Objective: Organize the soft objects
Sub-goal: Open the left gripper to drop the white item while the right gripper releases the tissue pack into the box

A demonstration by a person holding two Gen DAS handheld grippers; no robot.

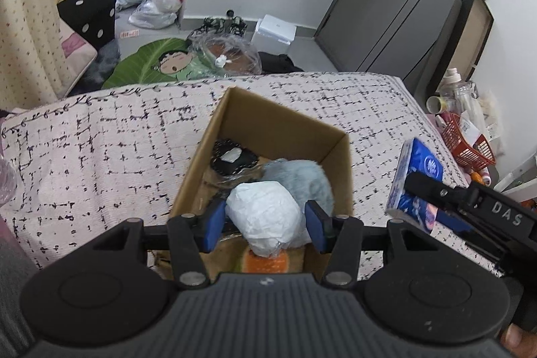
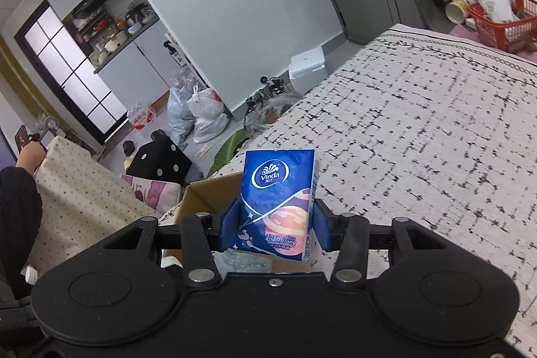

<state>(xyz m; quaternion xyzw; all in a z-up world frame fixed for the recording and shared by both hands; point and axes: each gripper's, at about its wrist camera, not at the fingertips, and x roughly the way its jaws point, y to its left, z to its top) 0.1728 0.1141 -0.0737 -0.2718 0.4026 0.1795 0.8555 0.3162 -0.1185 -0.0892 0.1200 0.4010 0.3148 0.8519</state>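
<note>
My left fingers (image 1: 265,223) are pinching a white tissue bundle (image 1: 265,217) over the cardboard box (image 1: 214,136); my right fingers (image 2: 277,223) are clamping the blue Vinda tissue pack (image 2: 280,200) just beside it, above the checked bedspread (image 2: 419,136).

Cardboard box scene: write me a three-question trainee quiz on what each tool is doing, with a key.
1. True or false: the right tool is shut on the blue Vinda tissue pack.
2. Which item sits between the left tool's blue pads?
A. red basket
B. white wrapped bundle
C. black disc
3. Fill in: the light blue fluffy item lies inside the ____.

Key: 1 true; 2 B; 3 cardboard box.
</note>
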